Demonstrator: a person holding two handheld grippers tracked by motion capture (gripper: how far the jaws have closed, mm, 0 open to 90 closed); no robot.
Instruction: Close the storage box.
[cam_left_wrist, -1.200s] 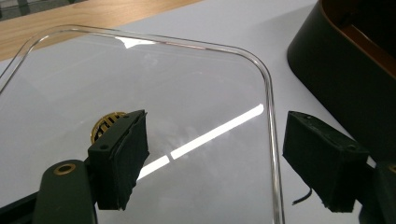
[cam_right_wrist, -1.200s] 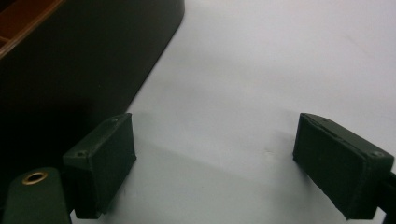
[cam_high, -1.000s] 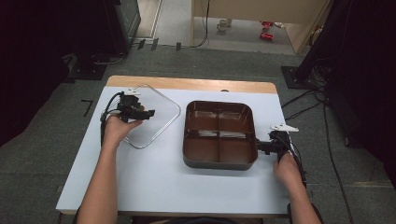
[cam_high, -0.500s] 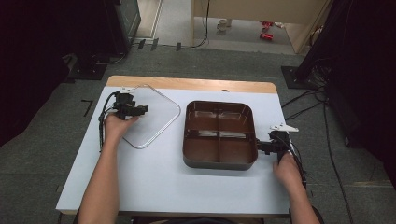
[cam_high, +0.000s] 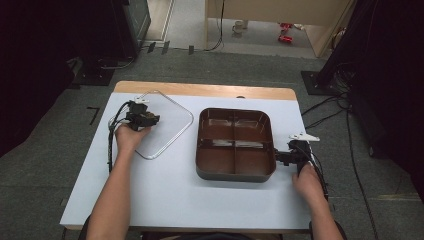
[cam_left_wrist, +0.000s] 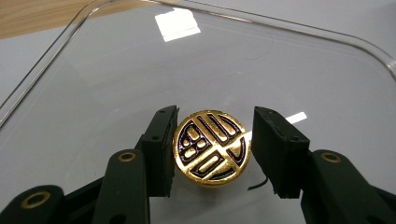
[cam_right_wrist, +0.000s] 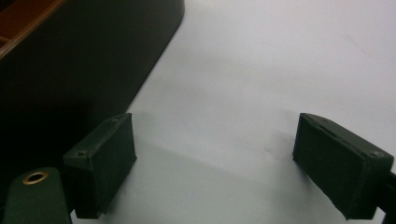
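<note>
Reaching in from the near edge of the white table (cam_high: 165, 200), two forearms hold a gripper each. Right gripper (cam_high: 281, 157) sits low on the tabletop at the near right corner of the brown four-compartment tray (cam_high: 235, 172); in the right gripper view (cam_right_wrist: 212, 163) its jaws stand wide apart with bare table between them, nothing held, one jaw just beside the tray's dark outer wall (cam_right_wrist: 79, 60). Open tabletop lies on the near side of the tray and between the two arms; right of the tray only a narrow strip remains to the table edge. Left gripper (cam_high: 150, 119) rests over the clear lid (cam_high: 172, 125), which lies flat on the far left of the table, well apart from the tray by a strip of bare top. In the left gripper view (cam_left_wrist: 212, 151) the jaws are part open either side of the lid's round gold knob (cam_left_wrist: 212, 148): one jaw touching or nearly so, the other with a slim gap. Knob face carries a black-lined emblem, not readable as letters. Wooden strip (cam_high: 200, 89) runs along the far table edge.
</note>
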